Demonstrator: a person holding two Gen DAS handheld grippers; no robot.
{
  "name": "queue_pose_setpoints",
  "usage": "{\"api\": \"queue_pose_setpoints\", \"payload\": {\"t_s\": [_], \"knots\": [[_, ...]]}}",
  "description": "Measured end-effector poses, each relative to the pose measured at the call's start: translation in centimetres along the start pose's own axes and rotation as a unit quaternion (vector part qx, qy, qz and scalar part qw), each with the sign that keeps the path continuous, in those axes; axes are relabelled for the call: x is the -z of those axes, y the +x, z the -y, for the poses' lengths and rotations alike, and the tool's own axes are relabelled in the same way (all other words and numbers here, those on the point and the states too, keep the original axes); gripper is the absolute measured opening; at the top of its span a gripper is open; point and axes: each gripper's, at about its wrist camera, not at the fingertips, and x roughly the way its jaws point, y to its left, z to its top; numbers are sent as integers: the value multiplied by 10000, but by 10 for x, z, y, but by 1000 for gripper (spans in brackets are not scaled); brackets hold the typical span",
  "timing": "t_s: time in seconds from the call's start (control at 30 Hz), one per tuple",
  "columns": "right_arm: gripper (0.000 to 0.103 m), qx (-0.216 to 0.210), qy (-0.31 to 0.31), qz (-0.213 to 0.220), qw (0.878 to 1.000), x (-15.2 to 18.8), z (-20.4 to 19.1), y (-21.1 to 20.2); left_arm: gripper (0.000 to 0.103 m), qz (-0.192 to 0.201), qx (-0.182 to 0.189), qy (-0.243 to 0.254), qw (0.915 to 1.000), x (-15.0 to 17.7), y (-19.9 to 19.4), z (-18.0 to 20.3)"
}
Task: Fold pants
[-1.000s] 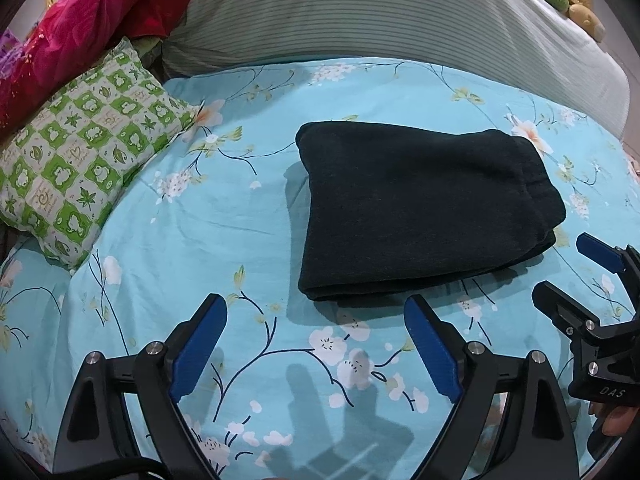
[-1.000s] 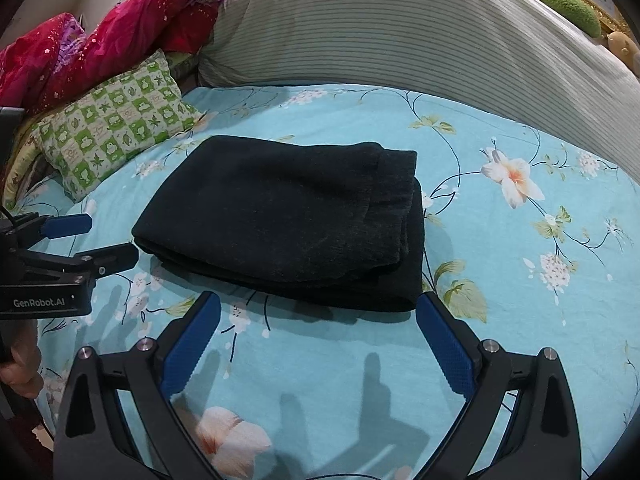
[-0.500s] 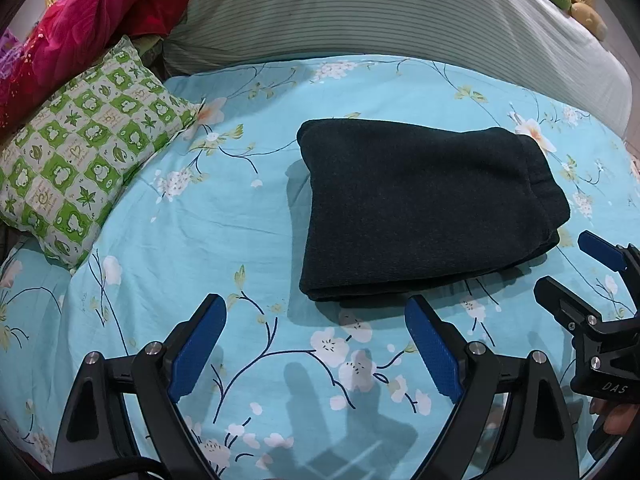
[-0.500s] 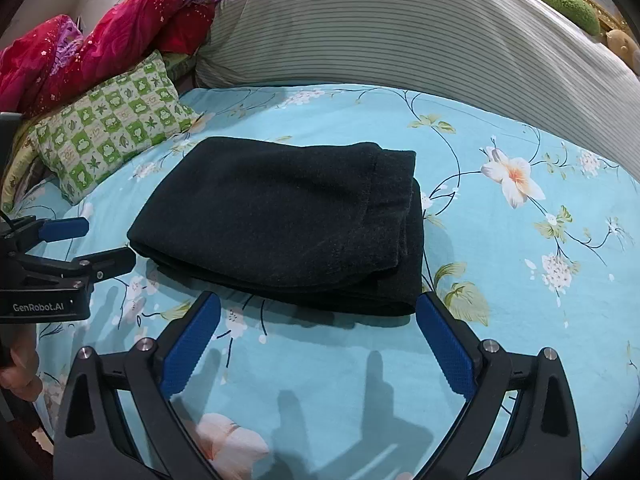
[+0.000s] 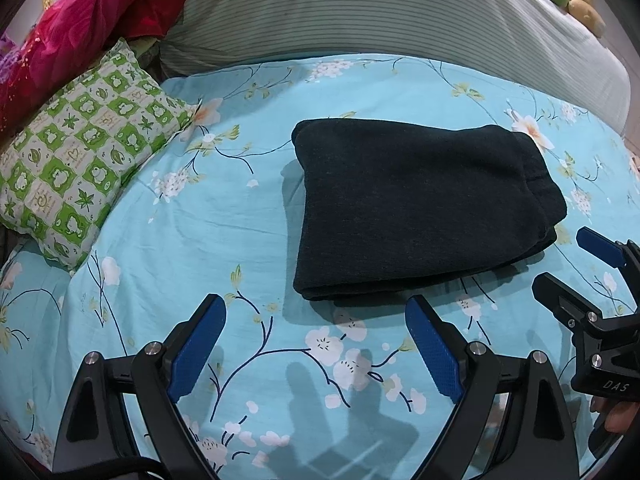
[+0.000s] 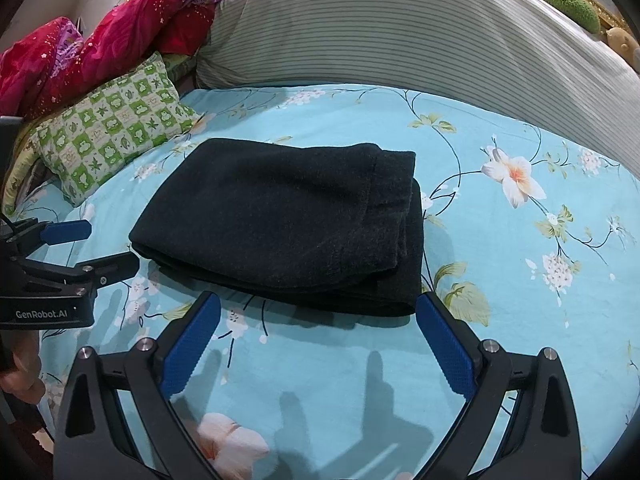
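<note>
Black pants [image 5: 416, 208] lie folded into a thick rectangle on a light-blue flowered bedsheet [image 5: 200, 240]. My left gripper [image 5: 316, 340] hovers open just short of the bundle's near edge, nothing between its blue pads. My right gripper [image 6: 318, 340] is also open and empty, hanging in front of the pants [image 6: 288, 220] on their near side. Each gripper shows in the other's view: the right gripper [image 5: 576, 264] at the far right edge, the left gripper [image 6: 96, 248] at the far left, both beside the bundle without touching it.
A green-and-white checked pillow [image 5: 76, 176] lies to the left. A large striped bolster [image 5: 380, 16] runs along the back of the bed, with a crumpled red quilt [image 5: 72, 28] at the back left. Plush toys [image 6: 568, 0] sit at the back right.
Both grippers have drifted back slightly from the pants, staying open. The folded bundle has not moved.
</note>
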Motion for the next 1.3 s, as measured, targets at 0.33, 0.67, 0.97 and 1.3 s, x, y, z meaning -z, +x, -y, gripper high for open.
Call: {"api": "queue_pose_setpoints", "payload": {"t_s": [0.33, 0.67, 0.97, 1.3], "knots": [[98, -13, 20, -6, 10000, -1, 0, -2, 93, 16, -16, -13, 10000, 0, -3, 1], [98, -15, 18, 24, 10000, -5, -2, -5, 93, 20, 0, -13, 10000, -2, -7, 2], [98, -12, 13, 15, 10000, -5, 0, -4, 94, 12, 37, 61, 10000, -5, -5, 4], [98, -20, 14, 20, 10000, -9, 3, -3, 94, 24, 25, 70, 10000, -8, -3, 4]]}}
